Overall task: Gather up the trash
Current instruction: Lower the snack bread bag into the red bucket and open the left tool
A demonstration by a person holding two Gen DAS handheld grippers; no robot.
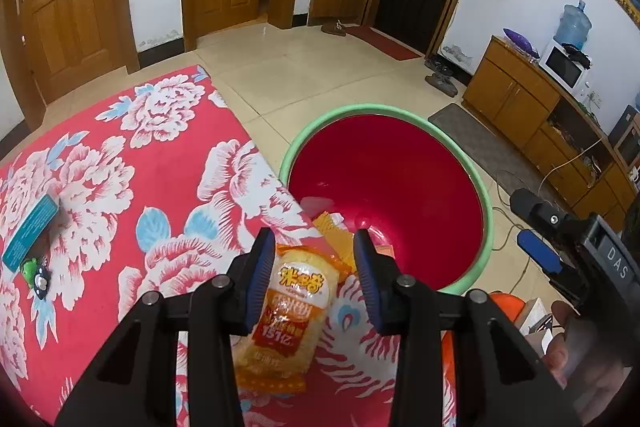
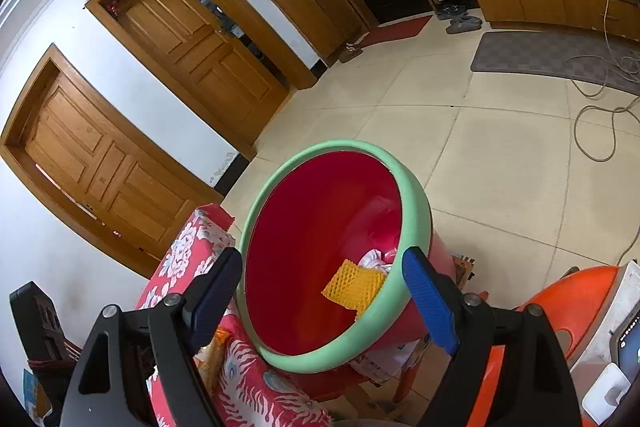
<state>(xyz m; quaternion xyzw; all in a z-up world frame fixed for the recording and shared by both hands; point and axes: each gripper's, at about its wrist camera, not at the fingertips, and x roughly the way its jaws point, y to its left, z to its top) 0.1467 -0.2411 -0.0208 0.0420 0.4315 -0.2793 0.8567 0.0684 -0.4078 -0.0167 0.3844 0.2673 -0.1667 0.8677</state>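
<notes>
An orange and yellow snack packet (image 1: 294, 311) lies on the red floral tablecloth (image 1: 120, 187), near the table's edge. My left gripper (image 1: 314, 263) straddles it, open: the left pad touches the packet's side, and the right pad stands just off it. Beyond the edge stands a red bin with a green rim (image 1: 348, 111), which holds a yellow foam net (image 2: 354, 287) and white crumpled paper (image 2: 376, 259). My right gripper (image 2: 320, 267) hovers open and empty over the bin's near rim (image 2: 416, 203). The right gripper (image 1: 522, 221) also shows in the left wrist view, beside the bin.
A teal box (image 1: 30, 231) and a small green and black toy (image 1: 34, 275) lie at the table's left. An orange stool (image 2: 580, 291) stands right of the bin. A cable (image 2: 596, 131) and a grey mat (image 2: 552, 55) lie on the tiled floor, beside wooden cabinets (image 1: 520, 95).
</notes>
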